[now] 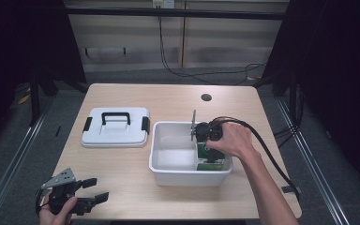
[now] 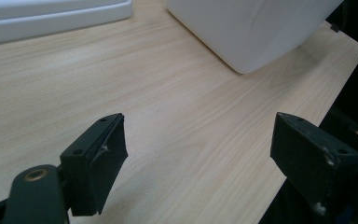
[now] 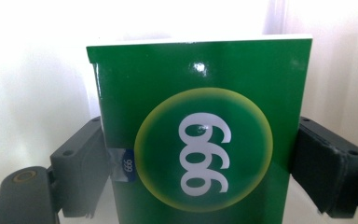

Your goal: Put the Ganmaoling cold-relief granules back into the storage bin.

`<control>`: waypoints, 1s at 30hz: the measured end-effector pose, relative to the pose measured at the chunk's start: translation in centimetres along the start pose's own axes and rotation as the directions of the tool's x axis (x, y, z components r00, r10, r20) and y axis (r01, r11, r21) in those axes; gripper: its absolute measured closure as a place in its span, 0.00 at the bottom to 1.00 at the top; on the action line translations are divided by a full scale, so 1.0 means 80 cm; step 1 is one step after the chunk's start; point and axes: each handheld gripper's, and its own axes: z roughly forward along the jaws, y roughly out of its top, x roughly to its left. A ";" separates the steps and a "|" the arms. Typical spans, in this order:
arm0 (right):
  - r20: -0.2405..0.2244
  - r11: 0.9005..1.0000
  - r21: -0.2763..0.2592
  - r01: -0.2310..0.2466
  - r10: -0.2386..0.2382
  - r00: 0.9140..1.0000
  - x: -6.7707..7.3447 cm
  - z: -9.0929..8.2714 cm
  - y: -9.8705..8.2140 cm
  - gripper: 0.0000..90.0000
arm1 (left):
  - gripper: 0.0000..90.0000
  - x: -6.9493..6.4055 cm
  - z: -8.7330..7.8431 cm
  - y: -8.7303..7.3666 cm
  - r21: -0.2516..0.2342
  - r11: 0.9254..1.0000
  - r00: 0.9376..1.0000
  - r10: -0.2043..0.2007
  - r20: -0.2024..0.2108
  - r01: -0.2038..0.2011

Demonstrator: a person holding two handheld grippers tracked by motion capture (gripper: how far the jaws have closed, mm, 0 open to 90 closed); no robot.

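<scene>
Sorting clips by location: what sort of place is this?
Likely a lab recording station: a bare wooden table ringed by black curtains, with loose cables on the floor.

On the desk [image 1: 122, 164] the lid [image 1: 116, 127] lies at the left and the bin [image 1: 168, 174] stands just beside it at the right. The box [image 1: 211, 159] is inside the bin, at its right wall. The left hand-held gripper [image 1: 93, 190] is over the near left corner of the desk.

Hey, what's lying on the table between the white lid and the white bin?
Nothing: in the high view a narrow strip of bare wooden table separates the white lid from the white bin. They sit apart, not touching.
</scene>
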 end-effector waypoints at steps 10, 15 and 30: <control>-0.007 1.000 0.028 0.006 -0.005 1.000 -0.002 0.011 0.005 0.14 | 0.20 0.001 0.000 0.000 0.002 1.000 1.000 0.001 -0.001 -0.001; -0.019 1.000 0.026 0.000 0.000 1.000 -0.003 0.013 0.006 0.14 | 0.20 0.001 0.000 0.000 0.001 1.000 1.000 0.001 -0.001 -0.001; -0.007 0.999 0.033 -0.007 0.007 1.000 -0.002 0.017 0.006 0.13 | 0.20 0.001 0.000 0.000 0.001 1.000 1.000 0.001 0.001 -0.001</control>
